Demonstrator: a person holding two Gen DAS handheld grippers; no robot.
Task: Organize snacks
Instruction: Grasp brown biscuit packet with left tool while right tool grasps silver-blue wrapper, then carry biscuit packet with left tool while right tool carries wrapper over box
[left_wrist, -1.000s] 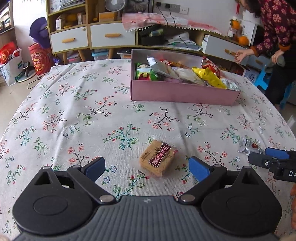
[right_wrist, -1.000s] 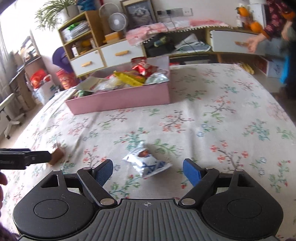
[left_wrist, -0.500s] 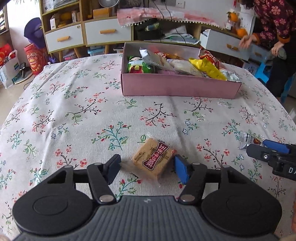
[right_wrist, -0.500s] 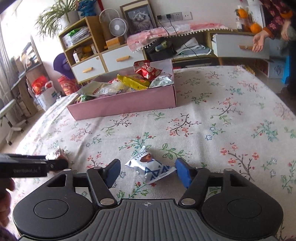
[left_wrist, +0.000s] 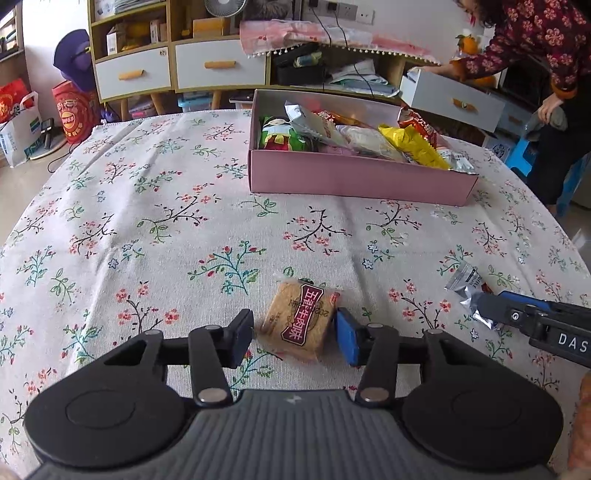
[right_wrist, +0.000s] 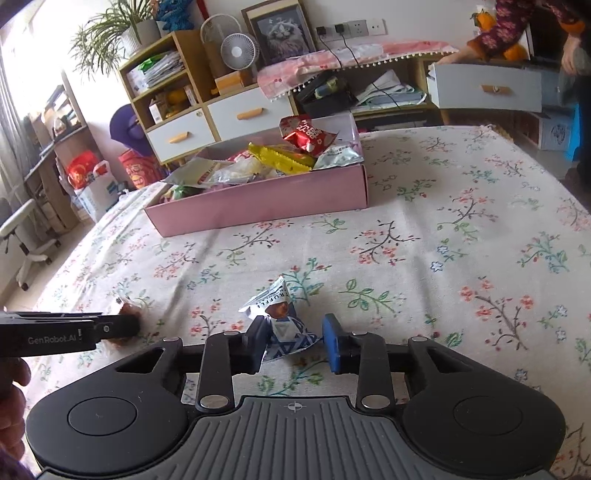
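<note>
Here, in the left wrist view, the left gripper (left_wrist: 294, 336) sits low over the round table's floral-print cloth (left_wrist: 147, 229), and its jaws have just been closing around a tan rectangular biscuit in clear wrap with a dark red label (left_wrist: 298, 320). The blue right pad touches the biscuit's right edge; the black left pad stands against the crinkled wrap on its left side, so the biscuit is clamped and lying on the cloth. Farther back stands a shallow pink cardboard box (left_wrist: 354, 181), filled with assorted snack packets: green, white, yellow and red ones. At the right edge, the right gripper (left_wrist: 484, 308) reaches in, its tip at a small silver foil packet (left_wrist: 467, 291). Beyond the table, a person in a dark red flowered top (left_wrist: 535, 40) leans over an open white drawer (left_wrist: 452, 101).

In the right wrist view, the right gripper's jaws have just been closing on the silver-and-blue foil packet, which shows a brown round sweet printed on it. The black left pad presses its left side; the blue right pad stands just beside its right edge, and whether it touches is not clear. The packet rests on the cloth. At left the other gripper's black fingers cover the biscuit. The pink box stands well behind.
</note>
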